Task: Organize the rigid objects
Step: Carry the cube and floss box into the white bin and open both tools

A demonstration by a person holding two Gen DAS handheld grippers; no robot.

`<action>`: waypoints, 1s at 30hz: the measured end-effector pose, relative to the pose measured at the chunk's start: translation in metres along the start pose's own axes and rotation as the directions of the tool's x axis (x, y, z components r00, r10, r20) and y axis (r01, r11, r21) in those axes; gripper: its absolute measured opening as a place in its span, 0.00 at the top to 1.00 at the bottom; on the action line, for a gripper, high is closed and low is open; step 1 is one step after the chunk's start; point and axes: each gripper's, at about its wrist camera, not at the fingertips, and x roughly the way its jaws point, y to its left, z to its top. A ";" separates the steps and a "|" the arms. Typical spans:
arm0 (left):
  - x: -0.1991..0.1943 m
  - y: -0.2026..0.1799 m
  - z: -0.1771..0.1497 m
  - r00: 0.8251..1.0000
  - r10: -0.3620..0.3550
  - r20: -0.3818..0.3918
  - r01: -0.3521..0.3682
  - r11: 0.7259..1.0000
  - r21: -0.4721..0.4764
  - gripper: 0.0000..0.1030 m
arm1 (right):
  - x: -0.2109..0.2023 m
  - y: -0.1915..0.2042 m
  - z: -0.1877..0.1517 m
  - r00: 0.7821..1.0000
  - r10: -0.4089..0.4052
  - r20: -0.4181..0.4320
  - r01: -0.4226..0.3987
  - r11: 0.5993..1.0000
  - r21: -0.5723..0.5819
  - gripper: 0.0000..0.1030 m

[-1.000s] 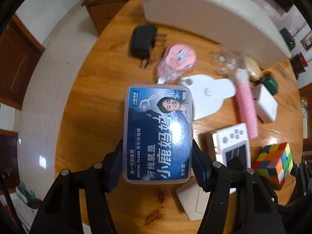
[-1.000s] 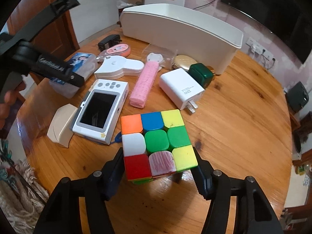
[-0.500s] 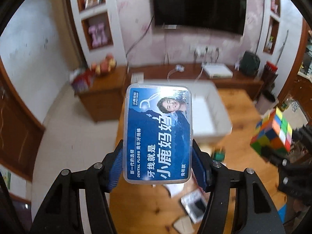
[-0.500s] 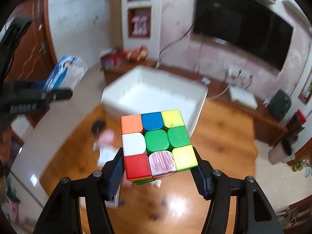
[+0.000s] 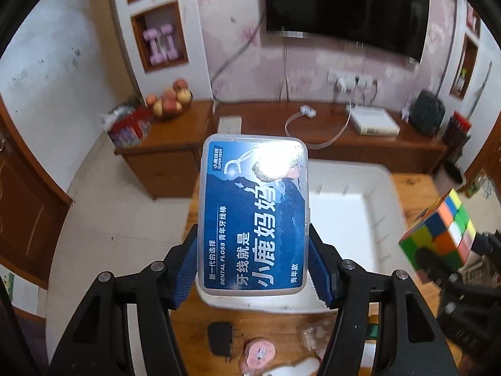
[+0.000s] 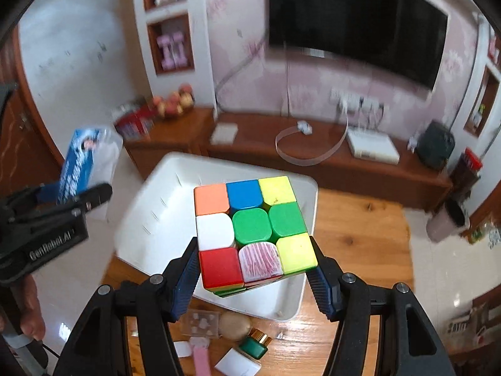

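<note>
My left gripper is shut on a clear dental floss box with a blue label, held in the air over the near left part of a white plastic bin. My right gripper is shut on a multicoloured puzzle cube, held above the same white bin. The cube also shows at the right of the left wrist view. The floss box and left gripper show at the left of the right wrist view.
The bin stands on a round wooden table. Below it lie a black charger, a pink round case, a clear small box, a green bottle and a white adapter. A low wooden cabinet stands behind.
Both grippers have risen from the table with their objects and moved forward over the white bin. The table items have dropped to the bottom of both views.
</note>
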 end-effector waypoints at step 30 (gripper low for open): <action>0.091 -0.052 -0.047 0.968 -0.067 -0.241 0.063 0.998 -0.027 0.20 | 0.149 -0.018 -0.037 0.961 -0.023 -0.275 0.017 1.000 -0.023 0.39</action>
